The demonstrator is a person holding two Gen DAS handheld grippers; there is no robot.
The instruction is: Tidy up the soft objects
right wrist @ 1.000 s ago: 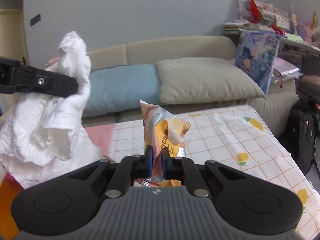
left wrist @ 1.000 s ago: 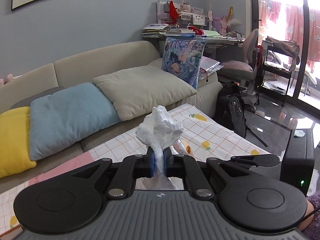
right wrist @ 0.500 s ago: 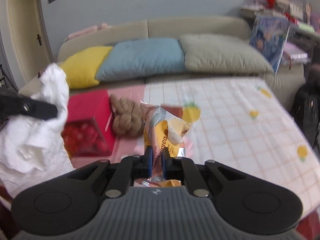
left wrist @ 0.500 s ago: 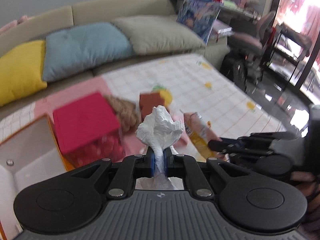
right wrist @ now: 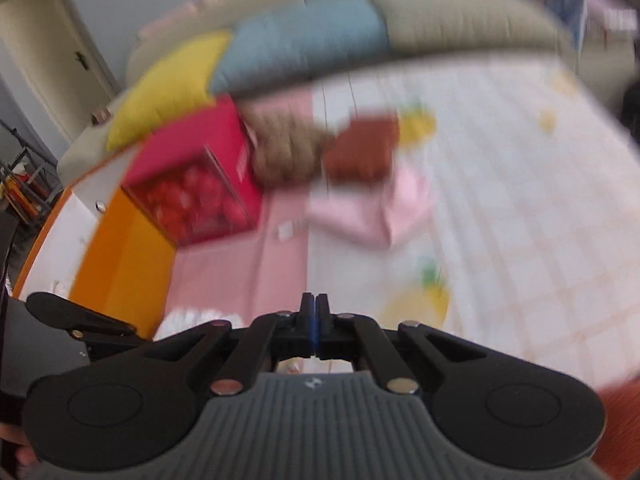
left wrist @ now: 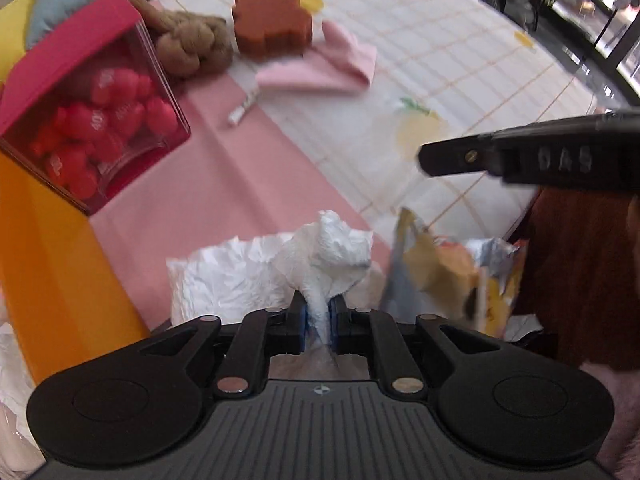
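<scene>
Tissue [left wrist: 280,276] pinched in our left claw [left wrist: 318,316] hangs low over the worktop [left wrist: 240,184]. Our right claw [right wrist: 315,320] is pressed together, empty. We should ease down before letting go.

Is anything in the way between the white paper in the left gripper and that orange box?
Nothing visible does. Only pink cloth lies between the white paper, pinched in the left gripper, and the orange box. The snack bag is on the other side.

One red box [left wrist: 76,92], one sponge [left wrist: 272,26], one pink cloth [left wrist: 320,70], two tools.
</scene>
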